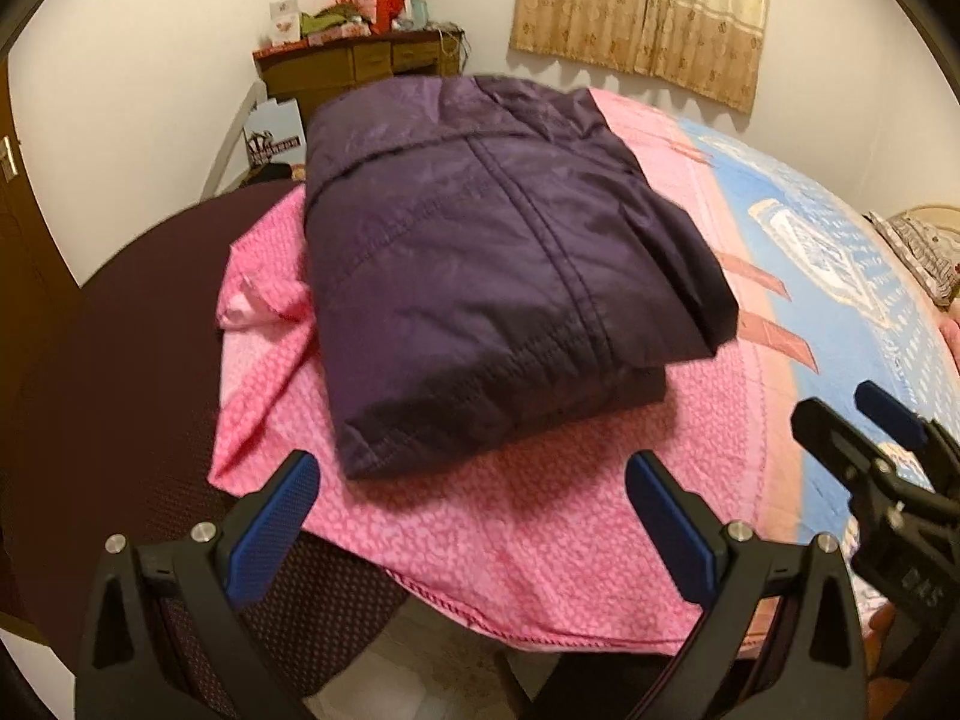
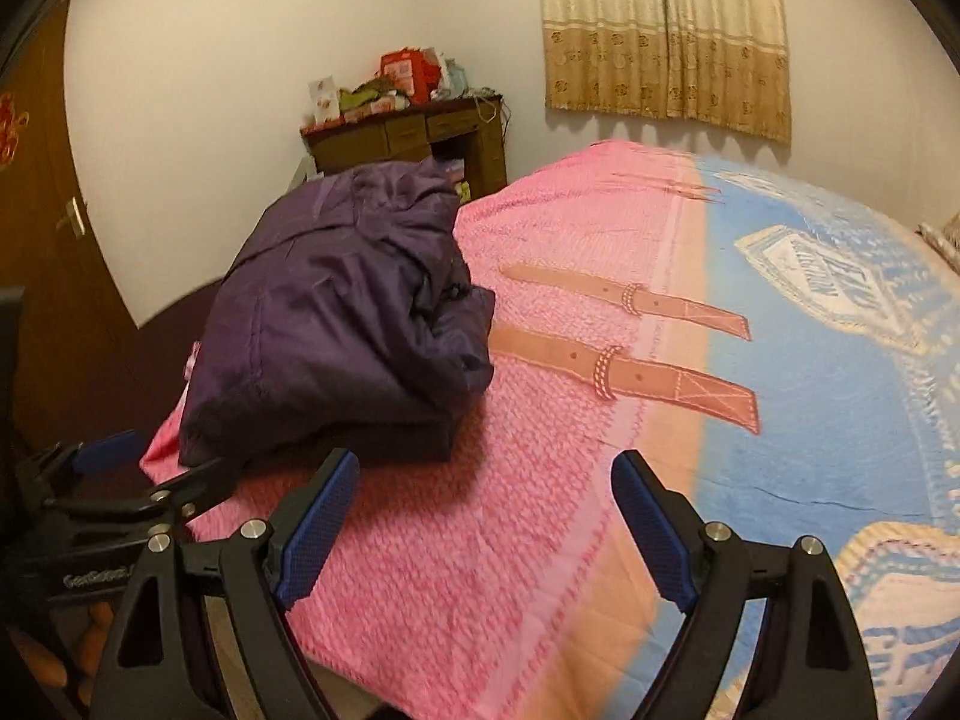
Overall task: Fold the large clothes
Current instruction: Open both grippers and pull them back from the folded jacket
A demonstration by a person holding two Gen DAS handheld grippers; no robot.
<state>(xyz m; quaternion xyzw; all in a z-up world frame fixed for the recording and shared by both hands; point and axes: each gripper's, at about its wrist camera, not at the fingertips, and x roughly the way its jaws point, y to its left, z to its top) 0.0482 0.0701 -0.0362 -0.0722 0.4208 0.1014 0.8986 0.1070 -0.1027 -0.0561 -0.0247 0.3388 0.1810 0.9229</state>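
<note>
A dark purple jacket (image 1: 480, 276) lies folded into a thick rectangle on the pink part of the bed cover (image 1: 540, 540). It also shows in the right wrist view (image 2: 336, 330), at the left, with bunched folds on its right side. My left gripper (image 1: 474, 480) is open and empty, just short of the jacket's near edge. My right gripper (image 2: 486, 480) is open and empty over the pink cover, to the right of the jacket. The right gripper also shows at the right edge of the left wrist view (image 1: 864, 420), and the left gripper at the lower left of the right wrist view (image 2: 150, 462).
The bed carries a pink and blue blanket (image 2: 810, 390) with printed belt straps. A dark maroon sheet (image 1: 120, 390) covers the bed's left corner. A wooden desk (image 1: 360, 66) piled with boxes stands at the far wall, a curtain (image 1: 642, 12) hangs beyond, and a brown door (image 2: 42, 210) is at left.
</note>
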